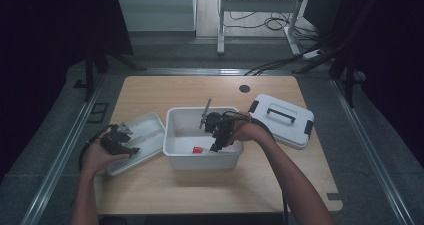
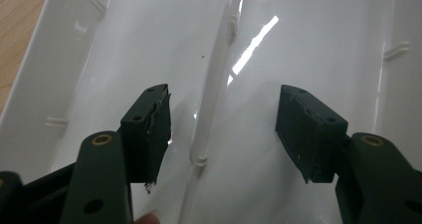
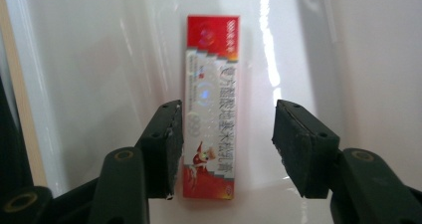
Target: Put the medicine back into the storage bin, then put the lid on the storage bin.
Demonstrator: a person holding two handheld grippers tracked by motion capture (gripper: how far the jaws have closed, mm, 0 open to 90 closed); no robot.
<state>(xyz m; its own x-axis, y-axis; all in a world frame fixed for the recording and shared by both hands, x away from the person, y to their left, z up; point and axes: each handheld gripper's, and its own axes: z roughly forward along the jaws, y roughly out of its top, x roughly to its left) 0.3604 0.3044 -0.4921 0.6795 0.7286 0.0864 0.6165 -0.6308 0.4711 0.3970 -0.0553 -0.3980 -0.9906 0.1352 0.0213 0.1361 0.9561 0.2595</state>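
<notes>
The person's forearms are bare, no sleeves showing on either arm. Each hand carries a black two-jaw tool. The left gripper (image 2: 221,134) has dark, almost greenish-black jaws, each ending in a blocky rectangular pad; the left pad's (image 2: 158,134) facing is frayed and peeling at its edge. Brass-coloured rings sit at the jaw pivots, with small dark screw holes dotted along the arms. The right gripper (image 3: 226,147) is built the same way: blocky pads, brass-ringed pivots, small screw recesses, a worn whitish edge on one pad. From above, both look like bulky black assemblies, and a black cable (image 1: 86,150) loops from the left one.
</notes>
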